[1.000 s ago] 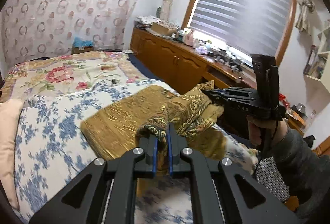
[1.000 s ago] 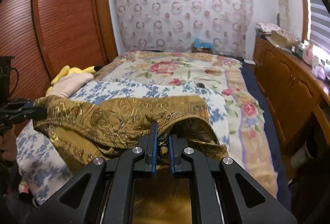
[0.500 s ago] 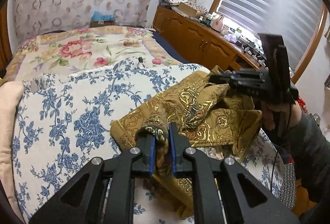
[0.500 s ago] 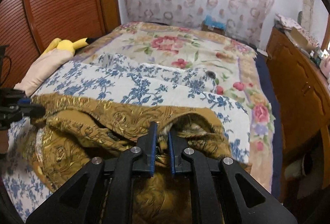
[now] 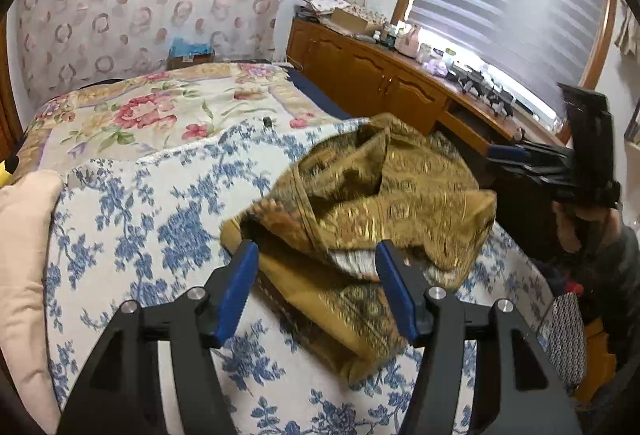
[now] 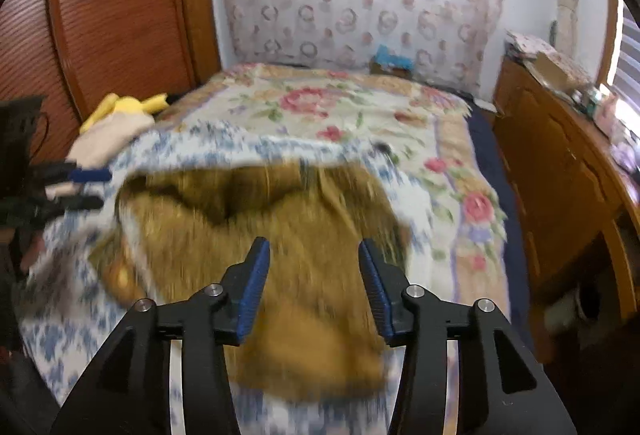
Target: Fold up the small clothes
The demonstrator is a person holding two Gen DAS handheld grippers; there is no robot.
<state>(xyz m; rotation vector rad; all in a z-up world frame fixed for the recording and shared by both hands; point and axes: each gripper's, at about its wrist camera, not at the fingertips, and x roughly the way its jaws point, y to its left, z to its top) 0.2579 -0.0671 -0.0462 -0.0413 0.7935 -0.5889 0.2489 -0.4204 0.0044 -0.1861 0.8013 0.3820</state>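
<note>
On bed (image 5: pixel 132 195), under blue-flowered white spread, beside wooden cabinets (image 5: pixel 360 75) and slatted window blind (image 5: pixel 516 3): one gold patterned garment (image 5: pixel 380 203), crumpled, long axis unclear. Two grippers: left gripper (image 5: pixel 316 267) and right gripper (image 6: pixel 314 259), both opening, pads clear of cloth lying between.

A crumpled gold patterned garment (image 5: pixel 372 211) heaps up in the middle of the blue-and-white floral bedspread (image 5: pixel 132 219). Bare bedspread lies open to its left and beyond it. A beige pillow (image 5: pixel 24 259) edges the left side. A brown wooden cabinet (image 6: pixel 560 171) walls the right, leaving a narrow dark gap beside the bed.
</note>
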